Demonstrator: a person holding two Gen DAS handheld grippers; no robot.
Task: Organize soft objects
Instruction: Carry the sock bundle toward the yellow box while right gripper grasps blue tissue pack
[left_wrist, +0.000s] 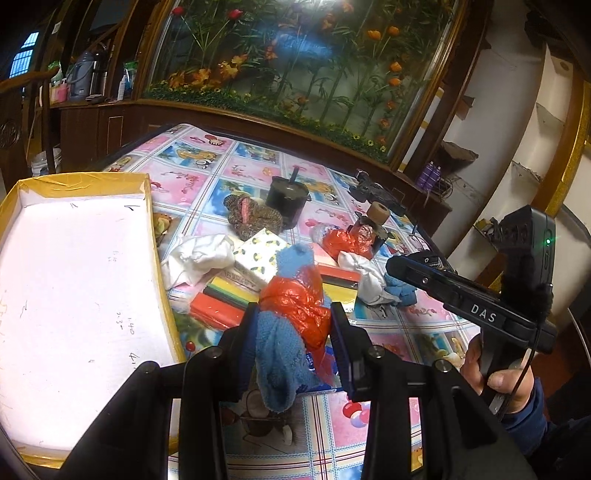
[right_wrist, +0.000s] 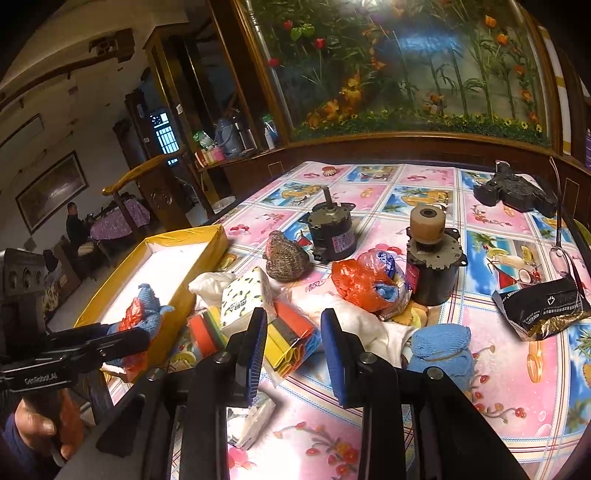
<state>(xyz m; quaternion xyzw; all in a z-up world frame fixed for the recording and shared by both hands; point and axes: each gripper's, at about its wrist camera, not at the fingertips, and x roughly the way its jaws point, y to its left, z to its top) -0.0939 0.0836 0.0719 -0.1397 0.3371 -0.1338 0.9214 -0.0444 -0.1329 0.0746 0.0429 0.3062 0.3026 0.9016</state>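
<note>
Bundle of blue knit cloth and crinkled orange plastic (left_wrist: 291, 317) sat clamped between the pads of the left gripper (left_wrist: 293, 332), its long axis running away from the camera — a rounded blue tip pointing toward the far side of the surface (left_wrist: 332, 417), a loose blue tail drooping near the camera. In the right wrist view the same bundle (right_wrist: 142, 308) hung over the near corner of the yellow-rimmed box (right_wrist: 207, 236), whose white floor was bare. The right gripper (right_wrist: 293, 350) held nothing; its blue pads stood apart above the striped sponge pack (right_wrist: 288, 332).

Counted on the flowered cloth: two more blue knit pieces — one rolled and tied with a band (right_wrist: 441, 350), one tucked inside an orange bag (right_wrist: 365, 280) — two white cloths (right_wrist: 369, 325), one lemon-print tissue pack (right_wrist: 245, 295), one brown knitted piece (right_wrist: 286, 258), two grey motors (right_wrist: 330, 232), one black foil packet (right_wrist: 539, 302).
</note>
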